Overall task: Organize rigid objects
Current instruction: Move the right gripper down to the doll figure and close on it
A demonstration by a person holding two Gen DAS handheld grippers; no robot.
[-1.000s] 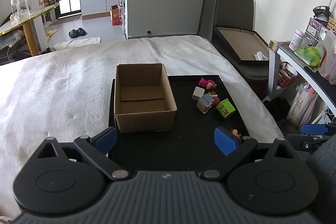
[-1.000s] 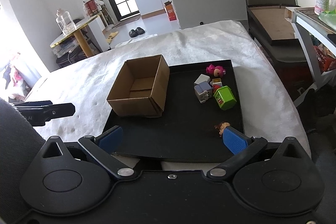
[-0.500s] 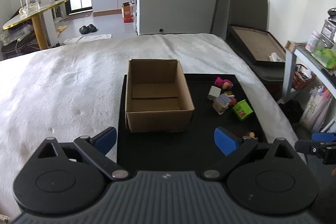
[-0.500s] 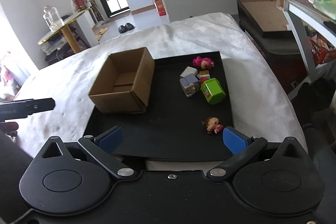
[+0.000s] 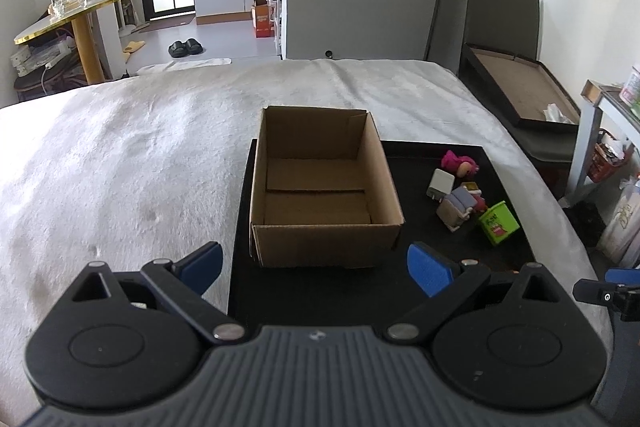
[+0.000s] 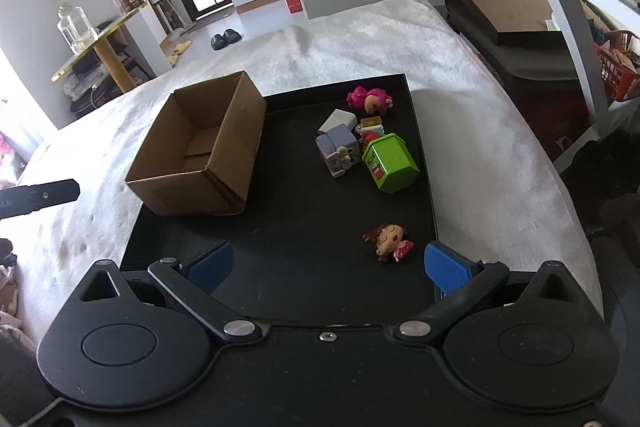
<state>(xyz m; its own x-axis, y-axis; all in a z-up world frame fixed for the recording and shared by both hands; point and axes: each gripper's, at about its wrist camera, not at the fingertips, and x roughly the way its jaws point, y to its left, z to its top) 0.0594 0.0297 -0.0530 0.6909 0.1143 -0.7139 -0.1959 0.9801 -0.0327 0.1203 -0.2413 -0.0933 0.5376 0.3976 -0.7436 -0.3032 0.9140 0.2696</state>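
Left tool [image 5: 314, 267] spread wide, pinching nothing, hovering just short of a cardboard box [image 5: 324, 187] at 12 o'clock. Right tool [image 6: 328, 265] likewise spread and bare, above the near edge of a black tray [image 6: 304, 227]. Small doll [image 6: 389, 237] lying on the tray just off the right tool's blue pad [image 6: 446, 269], toward 1 o'clock. Farther out at 1 o'clock, a cluster on the tray: green house block [image 6: 390, 163], grey toy fridge [image 6: 338, 149] beside it, white cube [image 6: 338, 119], pink figure [image 6: 370, 99] at the far rim. Box open-topped, seemingly holding nothing, sitting on the tray's left half at 11 o'clock. Tray resting on a bed [image 6: 480, 131] with white cover.
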